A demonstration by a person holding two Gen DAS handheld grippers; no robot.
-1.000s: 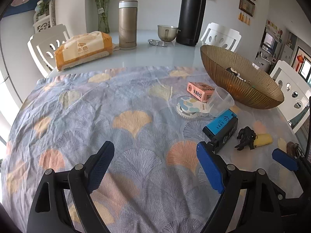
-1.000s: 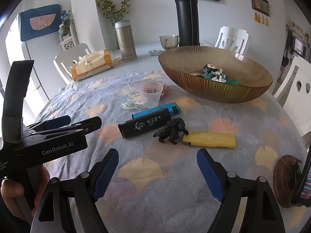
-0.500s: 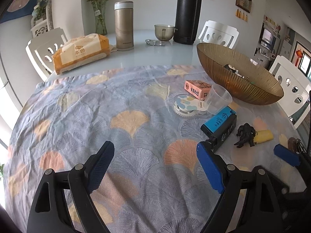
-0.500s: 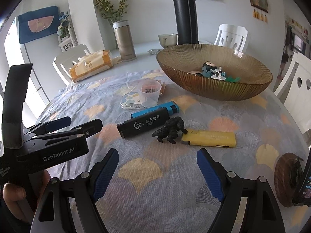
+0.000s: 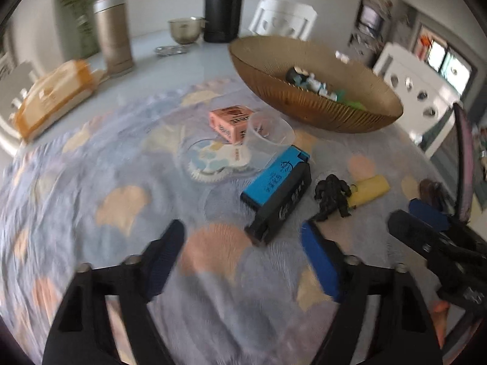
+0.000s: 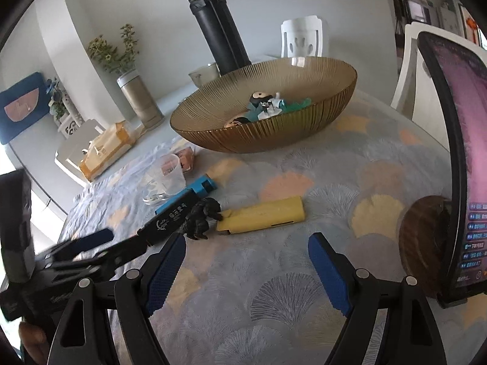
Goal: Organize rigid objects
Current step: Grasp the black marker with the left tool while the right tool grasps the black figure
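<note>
The left tongs (image 5: 243, 258) have just been narrowing, nothing between them, and are standing apart over the tabletop (image 5: 121, 152). The black box (image 5: 281, 203) is lying just ahead at one o'clock, its long axis running toward one o'clock. The right tongs (image 6: 246, 267) are gaping empty, with the yellow box (image 6: 261, 217) lying crosswise at twelve o'clock.

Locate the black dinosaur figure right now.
In both wrist views the black dinosaur figure stands on the patterned cloth, touching the yellow case at its right and beside the black case at its left.
</note>
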